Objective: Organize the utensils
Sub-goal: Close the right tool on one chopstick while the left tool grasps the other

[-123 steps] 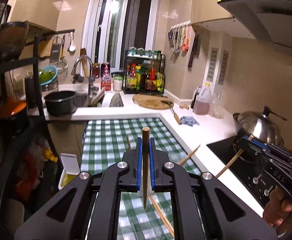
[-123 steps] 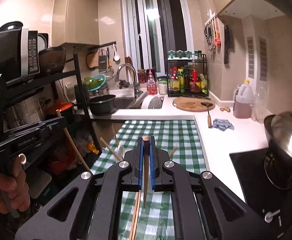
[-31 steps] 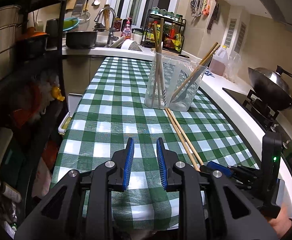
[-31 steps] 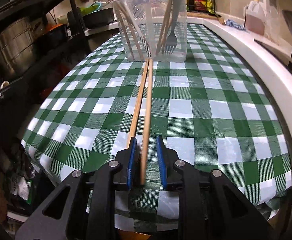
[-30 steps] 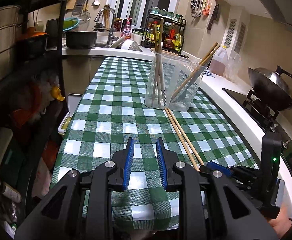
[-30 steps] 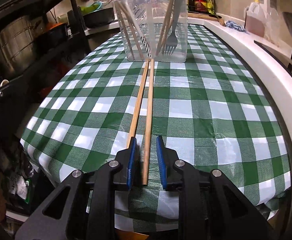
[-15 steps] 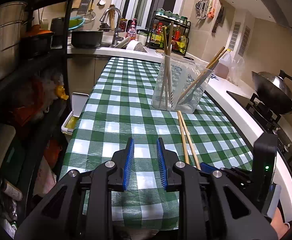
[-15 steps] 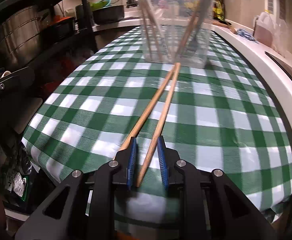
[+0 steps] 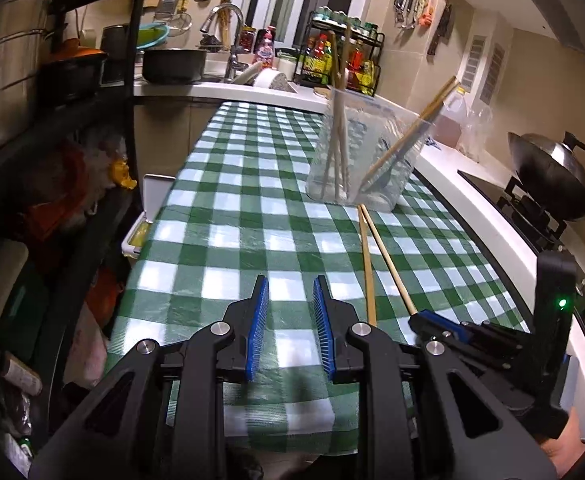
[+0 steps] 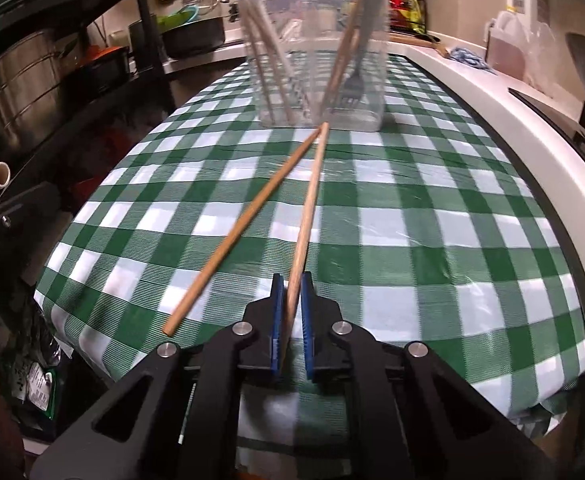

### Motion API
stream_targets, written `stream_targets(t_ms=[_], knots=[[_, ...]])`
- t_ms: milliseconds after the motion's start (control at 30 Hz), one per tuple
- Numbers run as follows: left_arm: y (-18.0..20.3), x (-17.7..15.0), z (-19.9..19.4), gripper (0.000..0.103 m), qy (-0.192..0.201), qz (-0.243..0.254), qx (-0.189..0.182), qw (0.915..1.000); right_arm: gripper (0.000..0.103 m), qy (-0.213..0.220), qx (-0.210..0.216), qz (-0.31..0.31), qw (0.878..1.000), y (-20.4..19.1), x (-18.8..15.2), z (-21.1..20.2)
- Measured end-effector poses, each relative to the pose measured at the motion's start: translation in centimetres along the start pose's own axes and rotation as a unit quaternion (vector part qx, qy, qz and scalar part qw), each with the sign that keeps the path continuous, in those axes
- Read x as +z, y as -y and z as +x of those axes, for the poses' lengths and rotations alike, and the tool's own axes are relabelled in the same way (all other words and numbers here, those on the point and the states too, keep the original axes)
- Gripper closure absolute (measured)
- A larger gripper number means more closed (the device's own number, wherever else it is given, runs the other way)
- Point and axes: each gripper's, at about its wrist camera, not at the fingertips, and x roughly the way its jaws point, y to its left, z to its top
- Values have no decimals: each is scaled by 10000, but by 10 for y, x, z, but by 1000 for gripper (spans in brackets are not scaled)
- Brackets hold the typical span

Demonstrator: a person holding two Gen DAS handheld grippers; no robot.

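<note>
A clear plastic container stands on the green checked tablecloth, holding several chopsticks and a fork. Two wooden chopsticks lie in front of it, far tips together, near ends spread apart. My right gripper is shut on the near end of the right chopstick. The left chopstick lies loose on the cloth. My left gripper hovers open over the cloth's near edge, left of both chopsticks, with nothing between its pads.
A dark shelf rack with pots stands along the left. The white counter runs along the right, with a wok on the stove. Sink, black pot and spice rack sit at the back.
The right gripper's jaws have closed onto the right chopstick. The two chopsticks, nearly parallel before, now form a V, the loose one's near end swung left.
</note>
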Motion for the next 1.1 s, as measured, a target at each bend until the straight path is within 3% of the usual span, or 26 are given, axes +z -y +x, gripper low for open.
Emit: stream_targets(t_ms=[500,633,900,967,1067,1100], knots=[[34,-20,20,80,-272,374,-147,9988,95,152,-411,410,9982,52,-15,-19],[43,-30,29,74,-407,477,-166,9979,92,187,-421,323,9984,52,-17,-19],[55,-48,43,74,-547,753,-146,9955,93,259,-384,370,9982,53,-18,-20],[58,-50,44,77,-526,874,-76,9948,95,264,-377,361,9983,54,-19,-21],[58,-50,44,96,-535,930,-53,9942,96,258,-346,407,9982,54,-19,-21],[55,-49,43,96,-540,862,-54,9948,97,256,-352,411,9982,54,-19,-22]])
